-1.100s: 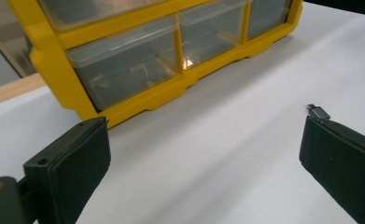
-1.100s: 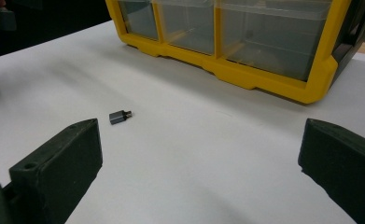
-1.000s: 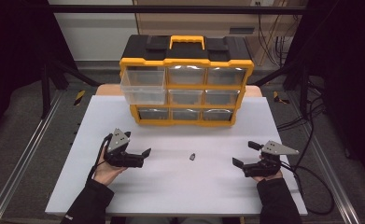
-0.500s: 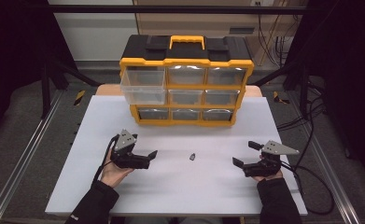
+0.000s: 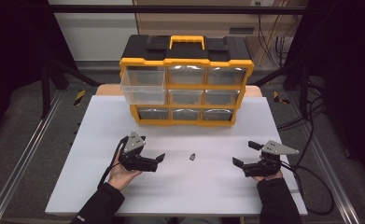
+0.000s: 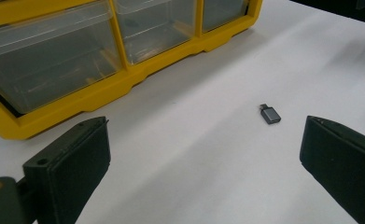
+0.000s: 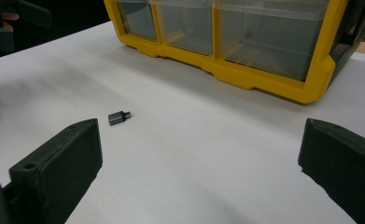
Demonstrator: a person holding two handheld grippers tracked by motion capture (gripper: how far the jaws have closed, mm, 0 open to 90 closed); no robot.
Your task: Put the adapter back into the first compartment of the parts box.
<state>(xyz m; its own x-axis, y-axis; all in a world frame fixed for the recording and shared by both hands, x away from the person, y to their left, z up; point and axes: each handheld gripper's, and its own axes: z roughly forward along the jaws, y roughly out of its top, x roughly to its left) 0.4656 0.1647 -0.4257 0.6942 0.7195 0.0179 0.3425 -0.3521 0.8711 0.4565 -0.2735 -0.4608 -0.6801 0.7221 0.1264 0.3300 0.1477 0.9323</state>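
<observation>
A yellow drawer organizer (image 5: 186,79) stands at the far side of the bench (image 5: 96,186), its top-left drawer (image 5: 143,87) pulled out, contents unclear. A small grey adapter (image 5: 192,157) lies between the released left hand-held gripper (image 5: 157,160) and the released right hand-held gripper (image 5: 244,153).

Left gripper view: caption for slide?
Open left gripper facing a small grey adapter on the white table, yellow drawer organizer behind.

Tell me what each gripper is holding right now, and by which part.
Nothing is held. The left gripper and right gripper are both open with nothing between the jaws, and the small grey adapter lies untouched on the white table between them.
</observation>
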